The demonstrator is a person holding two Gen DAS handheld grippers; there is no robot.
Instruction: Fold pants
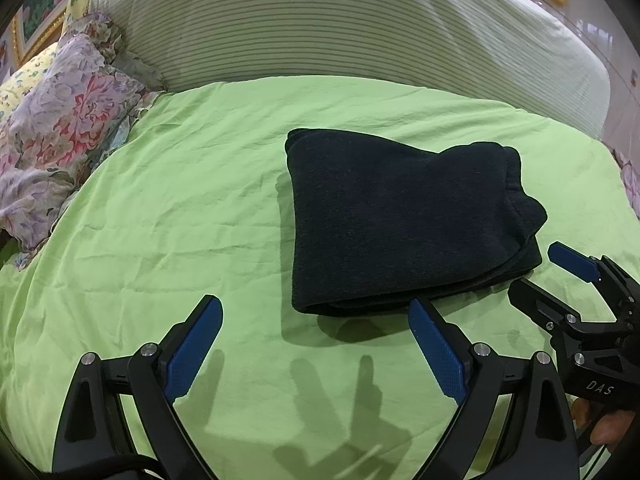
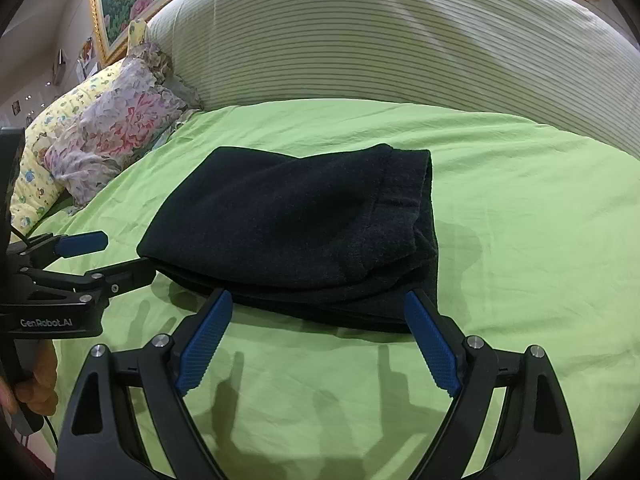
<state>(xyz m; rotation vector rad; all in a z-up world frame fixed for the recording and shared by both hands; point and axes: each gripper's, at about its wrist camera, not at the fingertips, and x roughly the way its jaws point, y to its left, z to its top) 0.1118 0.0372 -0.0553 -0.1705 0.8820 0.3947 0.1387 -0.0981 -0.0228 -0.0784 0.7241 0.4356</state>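
Green-sheeted bed (image 1: 160, 208) carries folded dark pants (image 1: 400, 220) and floral pillows (image 1: 68, 120).

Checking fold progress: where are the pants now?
The pants lie folded on the green sheet, just ahead of both open grippers, right of the floral pillow.

We're seeing a green sheet (image 1: 168, 208) covering the bed, a striped headboard (image 2: 360, 48) curving behind, floral pillows (image 1: 60, 120) lying left, a gold-framed flower painting (image 2: 128, 4) hanging above.

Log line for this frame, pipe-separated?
folded dark navy fleece pants flat on light green bedsheet | left gripper open, empty | right gripper open, empty
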